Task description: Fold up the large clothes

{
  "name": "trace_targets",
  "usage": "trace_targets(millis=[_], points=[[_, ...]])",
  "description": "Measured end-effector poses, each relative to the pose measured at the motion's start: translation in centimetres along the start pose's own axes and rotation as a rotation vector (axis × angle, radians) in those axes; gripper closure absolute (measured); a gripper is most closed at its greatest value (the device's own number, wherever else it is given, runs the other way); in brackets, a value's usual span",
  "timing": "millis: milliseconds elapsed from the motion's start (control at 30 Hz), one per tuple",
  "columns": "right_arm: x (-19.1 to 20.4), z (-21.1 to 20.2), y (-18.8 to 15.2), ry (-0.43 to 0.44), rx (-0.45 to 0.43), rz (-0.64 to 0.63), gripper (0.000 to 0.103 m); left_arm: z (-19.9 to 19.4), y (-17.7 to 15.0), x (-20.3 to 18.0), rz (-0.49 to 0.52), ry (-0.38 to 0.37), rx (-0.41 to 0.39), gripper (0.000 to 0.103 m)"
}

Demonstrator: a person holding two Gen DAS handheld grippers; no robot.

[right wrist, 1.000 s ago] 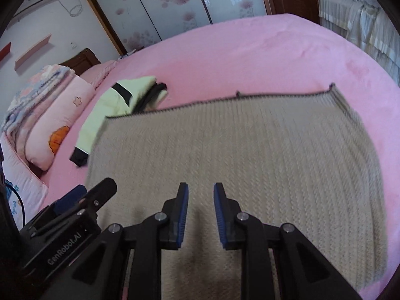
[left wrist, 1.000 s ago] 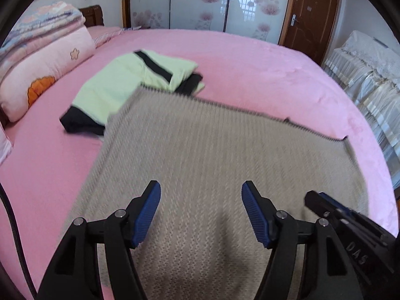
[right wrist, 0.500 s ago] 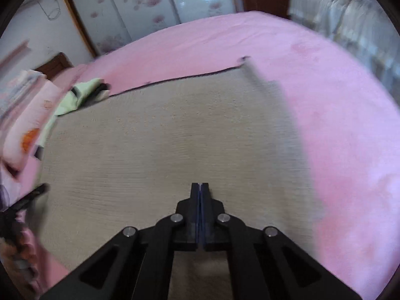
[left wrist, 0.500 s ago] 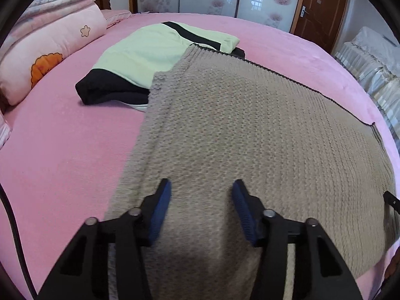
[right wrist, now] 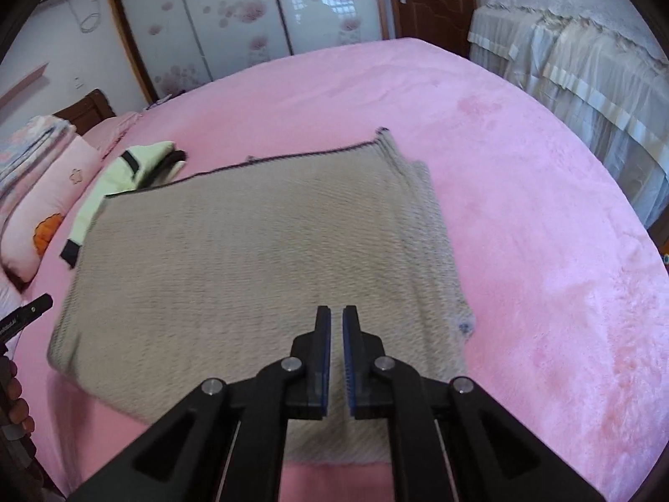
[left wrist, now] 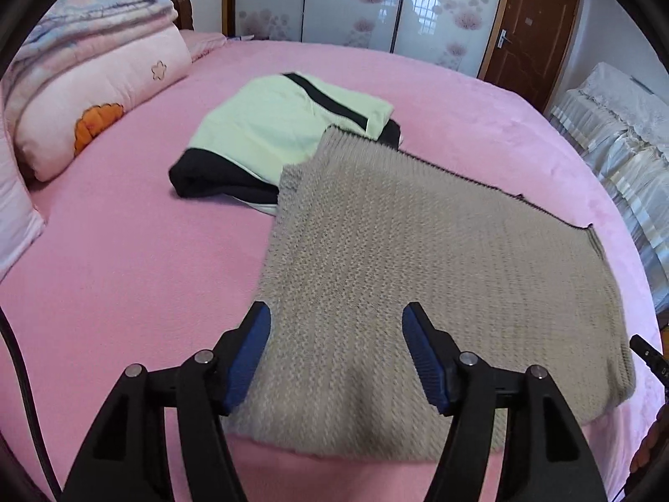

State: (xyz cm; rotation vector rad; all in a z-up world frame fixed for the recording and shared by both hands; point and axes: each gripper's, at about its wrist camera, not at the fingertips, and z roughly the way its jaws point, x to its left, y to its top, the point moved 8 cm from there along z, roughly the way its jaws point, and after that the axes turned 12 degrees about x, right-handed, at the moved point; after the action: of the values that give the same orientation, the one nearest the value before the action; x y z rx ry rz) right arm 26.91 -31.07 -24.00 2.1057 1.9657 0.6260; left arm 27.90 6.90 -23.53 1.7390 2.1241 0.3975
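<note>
Between the widely spread fingers of the left gripper [left wrist: 336, 345], nothing is being held; the near part of the grey knitted sweater [left wrist: 422, 288] is being framed. A narrow gap is being kept between the right gripper [right wrist: 334, 334] fingers, above the sweater, which is lying flat on the pink bed [right wrist: 543, 217], its far corner overlapping a folded green-and-black garment [left wrist: 284, 134].

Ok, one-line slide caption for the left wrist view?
Open left gripper above the folded grey knit sweater on the pink bed.
</note>
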Motion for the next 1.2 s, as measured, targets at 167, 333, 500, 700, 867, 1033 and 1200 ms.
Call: trace_targets(millis=[167,333,500,700,867,1033,1200], points=[[4.3,-1.7,-2.6,0.029,-0.031,-0.085,0.086,-1.8,-3.4,-0.3,-0.013,0.016,-0.011,0.029],[4.6,0.0,-5.5,-0.033,0.0,-0.134,0.086,1.5,-6.7,0.5,-0.037,0.047,0.071,0.029],[-0.4,2.1,-6.5,-0.155,0.037,-0.084,0.086,4.2,-8.1,2.7,-0.072,0.086,0.123,0.029],[-6.6,2.3,-7.2,-0.185,0.063,0.019,0.089,5.5,-8.2,5.0,-0.136,0.015,0.155,0.027],[-5.5,1.6,-6.8,-0.187,0.069,0.025,0.086,5.1,-8.2,4.7,-0.135,0.009,0.156,0.027],[-2.2,-0.4,-5.8,-0.101,0.05,0.038,0.084,2.4,-8.0,4.0,-0.152,-0.06,0.164,0.027],[2.4,-4.2,-4.6,-0.034,-0.035,-0.002,0.049,-1.0,-8.4,3.7,-0.203,-0.168,0.165,0.006]])
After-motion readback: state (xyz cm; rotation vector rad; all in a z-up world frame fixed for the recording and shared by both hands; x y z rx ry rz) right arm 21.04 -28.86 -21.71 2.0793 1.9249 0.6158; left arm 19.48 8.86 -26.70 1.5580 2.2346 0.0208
